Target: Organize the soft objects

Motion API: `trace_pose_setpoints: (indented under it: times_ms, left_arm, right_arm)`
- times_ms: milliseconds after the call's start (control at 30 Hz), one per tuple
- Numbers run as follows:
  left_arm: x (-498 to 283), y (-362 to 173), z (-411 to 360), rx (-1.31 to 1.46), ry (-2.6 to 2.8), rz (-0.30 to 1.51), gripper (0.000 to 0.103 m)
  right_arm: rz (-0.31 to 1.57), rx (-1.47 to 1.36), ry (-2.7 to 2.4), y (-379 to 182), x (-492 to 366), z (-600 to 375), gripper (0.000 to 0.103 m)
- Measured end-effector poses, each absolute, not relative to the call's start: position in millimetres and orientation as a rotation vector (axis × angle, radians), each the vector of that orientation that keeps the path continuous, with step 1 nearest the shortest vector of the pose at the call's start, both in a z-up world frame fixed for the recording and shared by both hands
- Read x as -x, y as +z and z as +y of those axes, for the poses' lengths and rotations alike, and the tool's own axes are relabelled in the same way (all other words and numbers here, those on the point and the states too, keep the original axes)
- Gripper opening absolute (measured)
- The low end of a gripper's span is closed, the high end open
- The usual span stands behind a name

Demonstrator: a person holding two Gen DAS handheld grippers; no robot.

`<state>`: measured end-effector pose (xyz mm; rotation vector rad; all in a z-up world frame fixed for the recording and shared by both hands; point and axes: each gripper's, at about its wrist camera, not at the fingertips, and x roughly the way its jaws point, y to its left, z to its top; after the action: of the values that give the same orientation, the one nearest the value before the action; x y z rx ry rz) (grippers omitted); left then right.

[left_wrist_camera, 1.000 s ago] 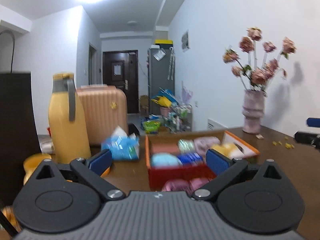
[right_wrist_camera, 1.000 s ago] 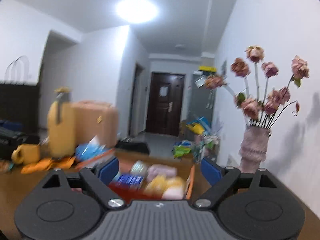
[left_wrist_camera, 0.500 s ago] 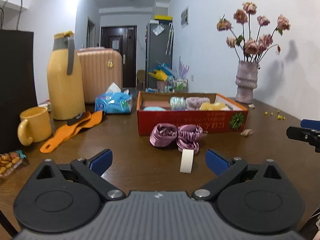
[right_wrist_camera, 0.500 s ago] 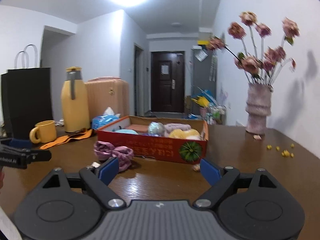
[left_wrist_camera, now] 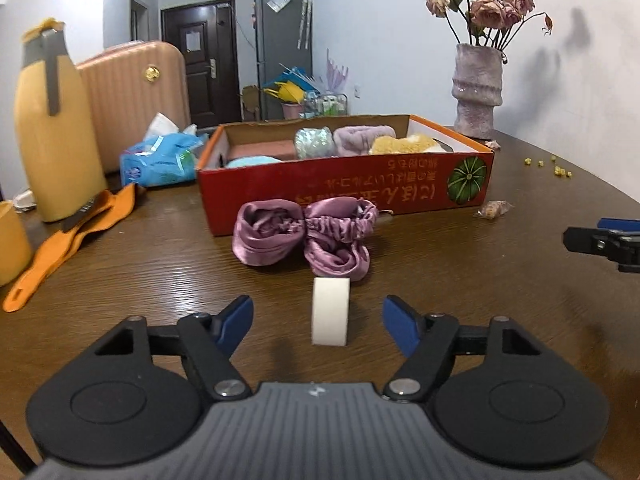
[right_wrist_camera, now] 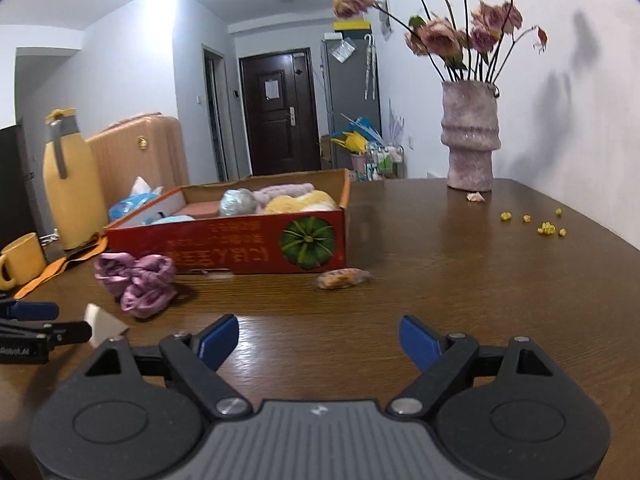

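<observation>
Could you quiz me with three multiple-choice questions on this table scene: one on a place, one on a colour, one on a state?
1. Where does the purple satin scrunchie bundle lie?
A. inside the box
B. on the table before the red cardboard box
C. beside the vase

2. What colour is the tall thermos jug?
A. yellow
B. green
C. white

3. The left gripper is
A. clamped on the bundle
B. open, white tag between its fingers
C. shut, empty

Answers: B, it lies on wood outside the box front; A, its body is yellow; B, gaps show beside the tag.

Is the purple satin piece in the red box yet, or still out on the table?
Out. The purple satin piece lies bunched on the table just in front of the red box, with its white tag trailing toward the camera.
</observation>
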<state>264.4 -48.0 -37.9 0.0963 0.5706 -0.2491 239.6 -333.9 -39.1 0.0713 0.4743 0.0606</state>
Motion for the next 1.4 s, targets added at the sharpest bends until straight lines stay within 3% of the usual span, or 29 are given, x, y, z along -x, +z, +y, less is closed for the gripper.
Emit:
trace_pose_setpoints:
  times_ms: [67, 200, 267, 433, 500, 567, 767, 1000, 1067, 1400]
  left_arm:
    - [-273, -41, -51, -0.085, -0.257, 0.591, 0.066]
    - [-290, -49, -58, -0.09, -0.236, 0.643, 0.027]
    - [-294, -51, -58, -0.078, -0.246, 0.652, 0.02]
    - [-296, -42, -59, -0.067, -0.231, 0.649, 0.019]
    - [-294, -34, -60, -0.047, -0.246, 0.621, 0.019]
    - [-294, -26, -61, -0.032, -0.25, 0.594, 0.019]
    - [-301, -18, -70, -0.022, -0.235, 0.587, 0.019]
    - [-275, -7, -75, -0.018, -0.264, 0.553, 0.019]
    - [-268, -4, -73, -0.021, -0.251, 0.553, 0.019]
    - [-231, 5, -73, -0.021, -0.29, 0.521, 0.019]
  right_arm:
    - [0.476, -0.054, 0.07, -39, -256, -338, 0.086]
    - [0.515, -0.024, 0.107, -41, -303, -343, 0.084]
    - [0.549, -0.005, 0.124, -42, -328, -342, 0.081]
    - [0.598, 0.012, 0.137, -49, -368, -342, 0.078]
    - [0.611, 0.013, 0.131, -52, -377, -343, 0.072]
    - [0.626, 0.002, 0.144, -54, -382, -344, 0.055]
    - [0.624, -0.012, 0.148, -57, -382, -345, 0.043]
    - [0.629, -0.004, 0.182, -55, -357, -334, 0.038]
    - [0.623, -0.034, 0.202, -54, -338, -332, 0.032]
    - [0.602, 0.019, 0.277, -51, -243, -307, 0.03]
